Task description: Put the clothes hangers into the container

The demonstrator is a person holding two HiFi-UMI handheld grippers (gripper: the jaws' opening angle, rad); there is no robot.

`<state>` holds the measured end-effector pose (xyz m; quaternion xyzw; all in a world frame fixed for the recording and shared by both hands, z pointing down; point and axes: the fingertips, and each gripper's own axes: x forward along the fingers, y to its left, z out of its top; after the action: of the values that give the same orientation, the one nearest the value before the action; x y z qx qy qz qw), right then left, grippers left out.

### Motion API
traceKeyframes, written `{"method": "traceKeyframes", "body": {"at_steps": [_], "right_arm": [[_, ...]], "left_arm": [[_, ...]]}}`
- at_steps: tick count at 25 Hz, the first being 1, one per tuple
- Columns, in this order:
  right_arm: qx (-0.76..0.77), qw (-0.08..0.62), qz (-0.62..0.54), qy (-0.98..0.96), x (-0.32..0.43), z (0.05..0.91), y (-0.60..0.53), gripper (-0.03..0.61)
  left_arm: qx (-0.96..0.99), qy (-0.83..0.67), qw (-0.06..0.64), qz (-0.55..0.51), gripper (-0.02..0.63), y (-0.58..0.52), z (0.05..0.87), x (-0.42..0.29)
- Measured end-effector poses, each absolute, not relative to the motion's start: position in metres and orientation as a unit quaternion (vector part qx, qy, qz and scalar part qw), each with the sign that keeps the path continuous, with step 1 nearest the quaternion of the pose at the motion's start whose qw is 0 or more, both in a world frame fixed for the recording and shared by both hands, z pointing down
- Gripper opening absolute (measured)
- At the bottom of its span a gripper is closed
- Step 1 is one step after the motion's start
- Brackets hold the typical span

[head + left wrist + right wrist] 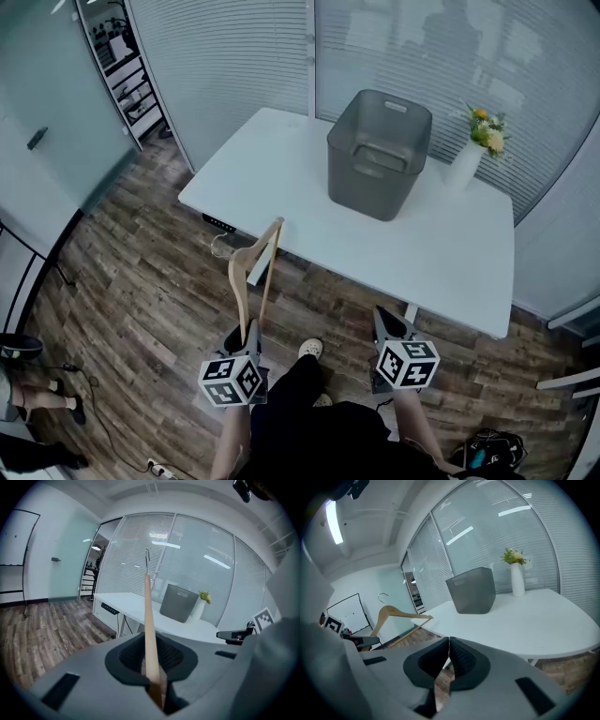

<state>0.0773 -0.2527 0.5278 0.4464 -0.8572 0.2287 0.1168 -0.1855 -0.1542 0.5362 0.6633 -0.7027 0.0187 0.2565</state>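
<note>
One tan wooden clothes hanger (pixel 149 620) juts forward from the left gripper (pixel 247 336), clamped between its jaws; right gripper (pixel 448 660) pinched together, empty.

Both grey: left gripper (pixel 250 328), right gripper (pixel 384 323), each with black-and-white marker cube (pixel 232 380). Person at 6 o'clock: black trousers (pixel 298 398), pale shoe (pixel 310 349).

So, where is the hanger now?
Head view, lower left: the hanger is clamped in the left gripper, over the floor, its hook near the white table's front edge.
</note>
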Motion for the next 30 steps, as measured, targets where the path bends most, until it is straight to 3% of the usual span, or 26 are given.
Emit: {"method": "traceKeyframes", "body": {"at_steps": [30], "right_arm": [[0.473, 0.116, 0.230, -0.842, 0.010, 0.518, -0.403, 0.028]], "left_arm": [[0.696, -0.672, 0.253, 0.025, 0.052, -0.325, 0.524, -0.249]]}}
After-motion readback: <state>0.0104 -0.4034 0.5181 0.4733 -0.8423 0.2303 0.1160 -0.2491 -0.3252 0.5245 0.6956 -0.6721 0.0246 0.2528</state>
